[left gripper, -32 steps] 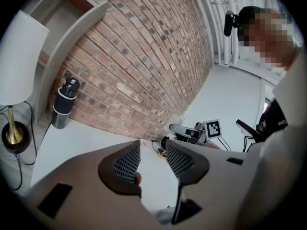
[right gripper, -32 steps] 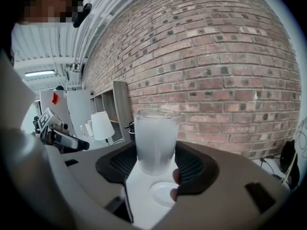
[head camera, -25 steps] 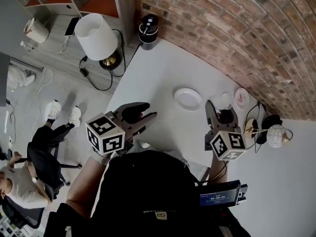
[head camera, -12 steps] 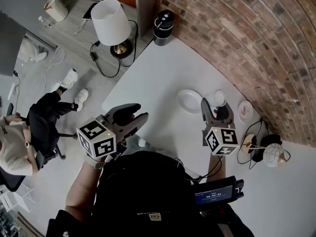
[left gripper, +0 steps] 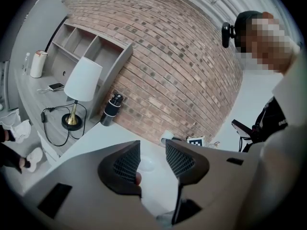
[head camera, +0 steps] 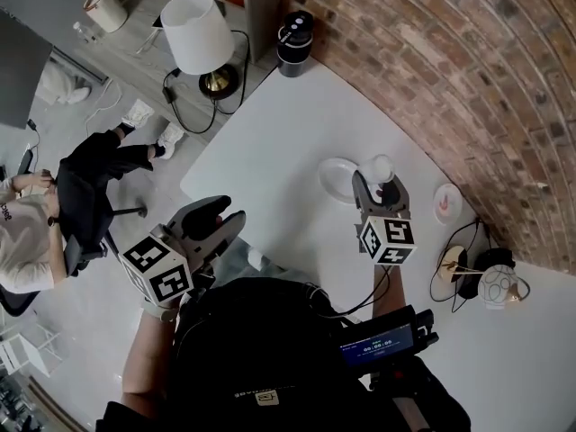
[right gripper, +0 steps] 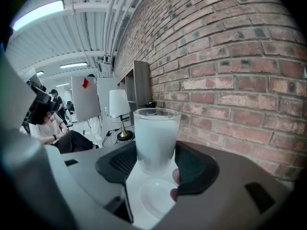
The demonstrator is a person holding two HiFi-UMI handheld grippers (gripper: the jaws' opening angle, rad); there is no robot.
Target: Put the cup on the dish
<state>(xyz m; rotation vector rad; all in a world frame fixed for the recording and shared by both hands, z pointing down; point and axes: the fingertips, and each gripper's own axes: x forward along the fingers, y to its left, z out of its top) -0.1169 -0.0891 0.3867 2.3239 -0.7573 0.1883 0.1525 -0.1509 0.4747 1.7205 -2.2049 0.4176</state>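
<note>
Right gripper [right gripper: 156,158] clamped on the cup [right gripper: 156,133], mid-carry over the bench [head camera: 270,133], seemingly just beside the dish [right gripper: 158,198]; next: centre above it, lower gently, release.

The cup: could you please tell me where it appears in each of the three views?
Head view: cup right of centre, just right of the dish.
Left gripper view: small, mid-frame, beside the marker cube.
Right gripper view: centre, upright, above the dish.
Shared landmark: the white lamp.
</note>
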